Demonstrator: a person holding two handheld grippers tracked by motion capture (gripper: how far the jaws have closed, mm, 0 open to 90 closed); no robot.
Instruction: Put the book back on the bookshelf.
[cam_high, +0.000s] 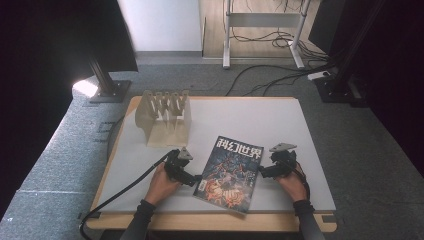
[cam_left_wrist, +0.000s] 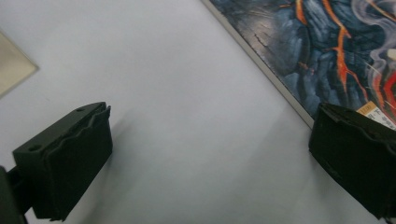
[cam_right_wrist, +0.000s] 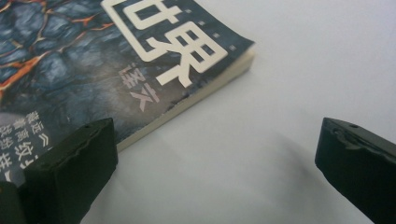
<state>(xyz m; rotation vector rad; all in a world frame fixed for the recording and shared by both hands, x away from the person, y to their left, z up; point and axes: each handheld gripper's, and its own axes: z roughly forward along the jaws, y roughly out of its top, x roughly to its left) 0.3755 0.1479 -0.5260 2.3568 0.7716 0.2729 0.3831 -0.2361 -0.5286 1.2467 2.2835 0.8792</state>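
A magazine (cam_high: 231, 172) with a dark blue and orange cover and white characters lies flat on the white table mat, slightly turned. My left gripper (cam_high: 196, 179) is at its left edge, open; in the left gripper view one jaw hangs over the magazine's (cam_left_wrist: 327, 51) border, the other over bare mat. My right gripper (cam_high: 262, 171) is at the magazine's right edge, open. In the right gripper view its left jaw overlaps the magazine's (cam_right_wrist: 116, 60) page edge near the upper corner, and the right jaw is over bare mat. Nothing is held.
A wooden slotted rack (cam_high: 165, 117) stands at the back left of the mat (cam_high: 260, 120). Its base corner (cam_left_wrist: 14, 70) shows in the left gripper view. Black cables trail off the table's left front. Stands and cables sit on the floor beyond.
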